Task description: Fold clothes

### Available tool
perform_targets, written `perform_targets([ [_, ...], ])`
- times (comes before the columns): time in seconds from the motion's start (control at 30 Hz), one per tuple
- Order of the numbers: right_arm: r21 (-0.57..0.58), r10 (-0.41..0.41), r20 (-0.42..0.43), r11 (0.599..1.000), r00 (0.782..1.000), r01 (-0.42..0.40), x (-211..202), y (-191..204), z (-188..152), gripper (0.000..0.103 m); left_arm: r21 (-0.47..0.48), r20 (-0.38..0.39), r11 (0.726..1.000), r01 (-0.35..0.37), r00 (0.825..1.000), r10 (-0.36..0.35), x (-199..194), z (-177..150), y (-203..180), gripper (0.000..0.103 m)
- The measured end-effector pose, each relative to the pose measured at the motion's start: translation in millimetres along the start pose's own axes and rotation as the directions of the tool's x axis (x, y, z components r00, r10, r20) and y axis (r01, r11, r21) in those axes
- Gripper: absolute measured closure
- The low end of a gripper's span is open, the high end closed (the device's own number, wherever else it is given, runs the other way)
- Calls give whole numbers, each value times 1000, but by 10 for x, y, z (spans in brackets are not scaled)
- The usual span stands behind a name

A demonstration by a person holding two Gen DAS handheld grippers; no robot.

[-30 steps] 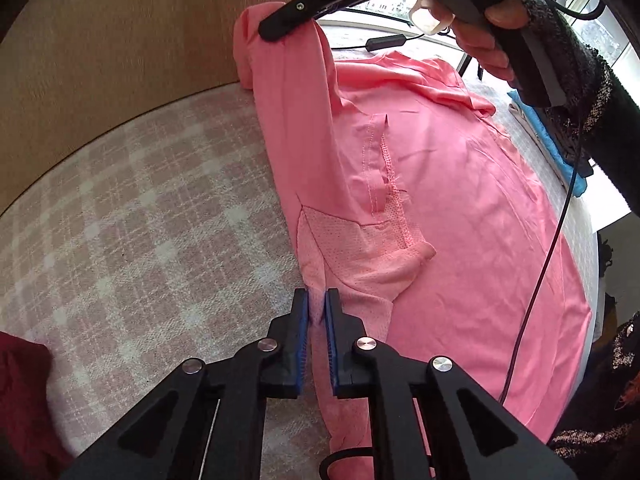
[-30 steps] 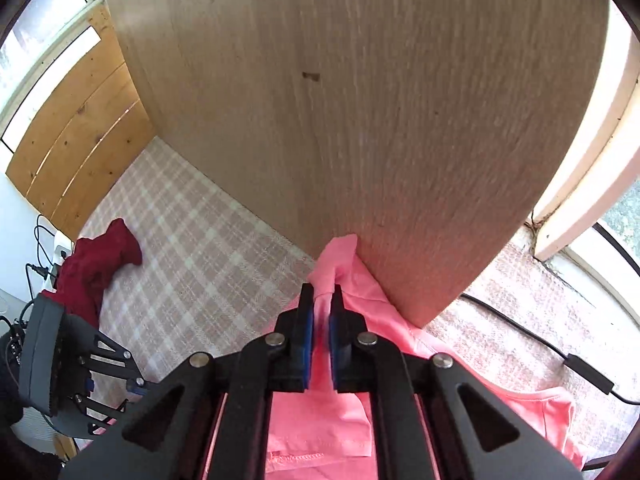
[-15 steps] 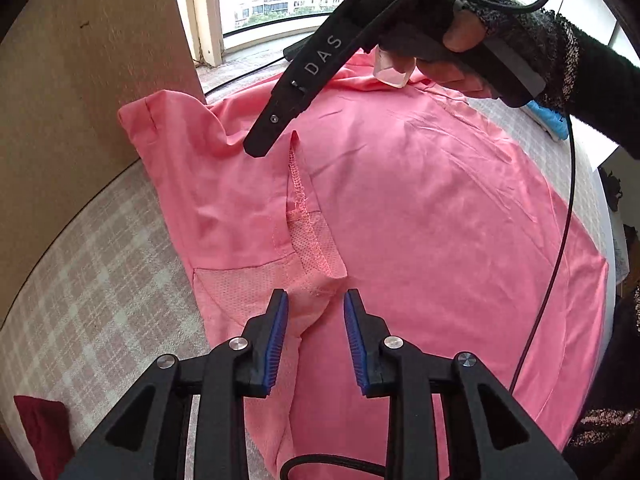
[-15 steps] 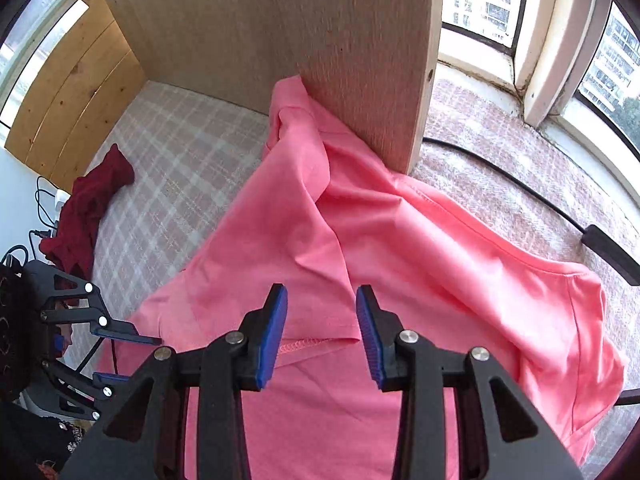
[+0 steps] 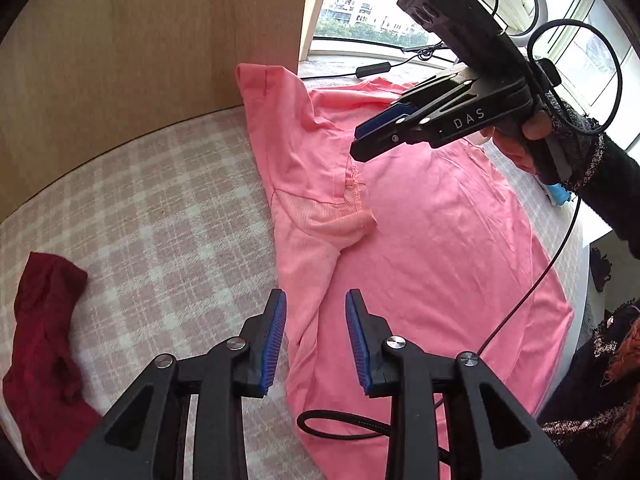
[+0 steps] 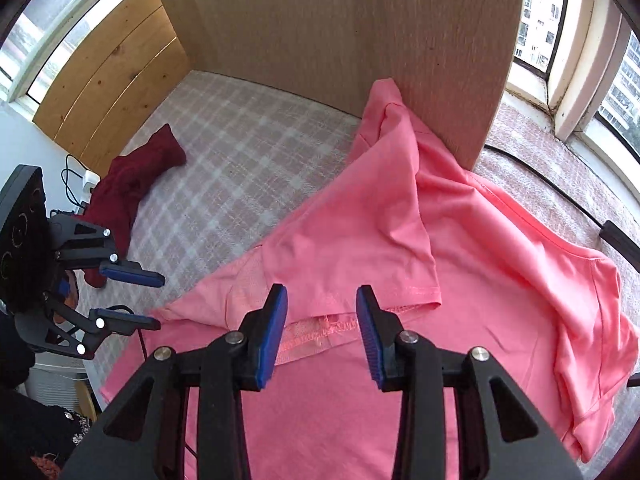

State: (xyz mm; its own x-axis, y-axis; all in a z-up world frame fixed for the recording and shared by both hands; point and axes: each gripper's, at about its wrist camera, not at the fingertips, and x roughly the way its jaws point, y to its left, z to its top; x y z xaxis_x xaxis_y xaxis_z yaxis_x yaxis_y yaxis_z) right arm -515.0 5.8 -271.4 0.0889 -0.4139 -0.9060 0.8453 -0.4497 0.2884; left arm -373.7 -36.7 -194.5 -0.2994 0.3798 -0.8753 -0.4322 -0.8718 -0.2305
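A pink T-shirt [image 5: 432, 232] lies spread on a plaid bed cover [image 5: 160, 216], one side folded inward with its sleeve over the body. It also shows in the right wrist view [image 6: 352, 236]. My left gripper [image 5: 316, 336] is open and empty, just above the folded edge near the hem. My right gripper [image 6: 322, 328] is open and empty above the folded sleeve's hem. It also shows in the left wrist view [image 5: 360, 140], and the left gripper shows in the right wrist view [image 6: 156, 300].
A dark red garment [image 5: 44, 332] lies crumpled at the left of the bed, also in the right wrist view [image 6: 132, 184]. A wooden panel [image 6: 340, 32] stands behind the shirt's far corner. Black cables [image 5: 532, 292] run over the shirt's right side. Windows are behind.
Both grippers were shut on the pink shirt's edge a second ago. They have opened, dropped the folded side onto the shirt and drawn back.
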Motion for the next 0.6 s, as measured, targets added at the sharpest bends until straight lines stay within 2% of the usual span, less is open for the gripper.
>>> perform_targets([
  [0.07,-18,20,-17,1000,1000,-20,64,123,-89,68,-36,-1,999,-38,999,38,-205,-257,-14,74],
  [0.13,-36,47,-45,998,998,-48,170,248,-172,68,-72,-11,995,-74,997,73,-374,-533,-53,67],
  [0.23,-46,31,-83,998,996,-35,354,387,-247,68,-142,-25,985,-100,995,98,-592,-982,-90,66],
  [0.27,-51,27,-83,998,996,-31,392,418,-267,72,-164,-29,981,-106,994,102,-651,-1121,-115,66],
  [0.3,-56,13,-78,998,997,-17,404,443,-283,94,-187,-34,976,-114,993,110,-687,-1242,-145,65],
  [0.33,-63,-10,-70,998,998,6,395,462,-294,101,-211,-38,970,-120,993,115,-720,-1369,-172,65],
  [0.53,-26,-85,-23,996,996,85,183,378,-270,99,-358,-49,931,-65,998,51,-750,-2054,-336,64],
  [0.57,-19,-102,-30,995,994,102,169,361,-263,96,-368,-46,928,-61,998,47,-739,-2135,-380,64],
  [0.6,-14,-112,-49,994,993,111,185,354,-260,82,-376,-43,925,-57,998,44,-730,-2211,-423,64],
])
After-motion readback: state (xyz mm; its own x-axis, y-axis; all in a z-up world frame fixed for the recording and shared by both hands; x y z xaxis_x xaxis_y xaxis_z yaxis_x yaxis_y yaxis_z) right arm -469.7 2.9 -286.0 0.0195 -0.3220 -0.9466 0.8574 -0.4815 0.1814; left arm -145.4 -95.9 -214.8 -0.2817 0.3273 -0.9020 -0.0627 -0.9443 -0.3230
